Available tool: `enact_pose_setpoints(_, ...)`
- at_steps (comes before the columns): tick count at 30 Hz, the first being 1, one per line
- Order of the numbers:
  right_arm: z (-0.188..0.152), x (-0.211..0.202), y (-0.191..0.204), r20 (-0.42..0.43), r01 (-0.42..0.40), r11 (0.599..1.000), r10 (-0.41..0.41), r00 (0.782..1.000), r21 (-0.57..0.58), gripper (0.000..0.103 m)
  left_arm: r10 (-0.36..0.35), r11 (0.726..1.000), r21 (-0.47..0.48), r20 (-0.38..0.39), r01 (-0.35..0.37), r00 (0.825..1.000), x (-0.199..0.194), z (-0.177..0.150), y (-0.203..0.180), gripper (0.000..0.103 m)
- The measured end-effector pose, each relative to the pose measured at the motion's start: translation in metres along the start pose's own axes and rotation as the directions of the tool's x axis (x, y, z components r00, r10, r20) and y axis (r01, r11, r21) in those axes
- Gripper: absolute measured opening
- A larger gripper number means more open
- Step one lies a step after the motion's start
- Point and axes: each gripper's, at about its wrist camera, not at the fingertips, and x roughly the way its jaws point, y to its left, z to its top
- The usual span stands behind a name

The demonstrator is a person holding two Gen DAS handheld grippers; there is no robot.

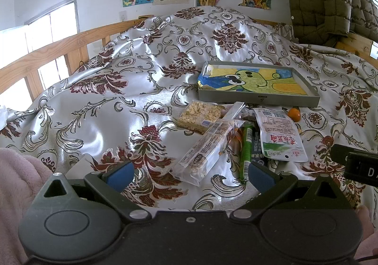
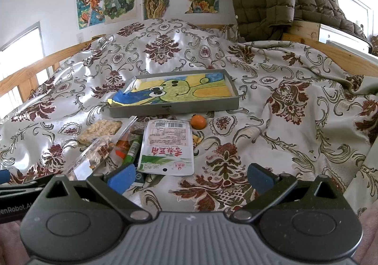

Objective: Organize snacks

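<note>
Snacks sit in a loose heap on the bed just ahead of our fingers: a white pouch (image 2: 166, 147) with red print, a long clear-wrapped bar (image 1: 208, 147), a puffed rice cake (image 1: 200, 115) and a green stick (image 1: 246, 147). Beyond them we see a small orange (image 2: 198, 121) and a grey tray (image 2: 174, 108) with a frog drawing. Left gripper (image 1: 189, 174) and right gripper (image 2: 191, 176) both gape wide, holding nothing.

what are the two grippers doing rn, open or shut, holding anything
Left gripper: open, holding nothing, over the long clear-wrapped snack bar.
Right gripper: open, holding nothing, just short of the white and green flat snack pouch.
</note>
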Motion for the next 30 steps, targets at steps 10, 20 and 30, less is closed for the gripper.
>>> enact_pose_setpoints(10, -0.0002, 0.0002, 0.0, -0.001, 0.0, 1.0, 0.0, 1.0, 0.0, 0.103, 0.0, 1.0, 0.0, 0.0, 0.0, 1.0, -0.0001, 0.0, 0.0001, 0.102)
enact_pose_setpoints(20, -0.0005, 0.0007, -0.0004, -0.001, 0.0, 1.0, 0.0, 1.0, 0.001, 0.103, 0.0, 1.0, 0.0, -0.001, 0.0, 1.0, 0.0, 0.0, 0.0001, 0.102)
enact_pose_setpoints(30, 0.0014, -0.0002, -0.0017, -0.001, 0.0, 1.0, 0.0, 1.0, 0.001, 0.103, -0.001, 1.0, 0.0, -0.001, 0.001, 1.0, 0.0, 0.0, 0.0001, 0.102)
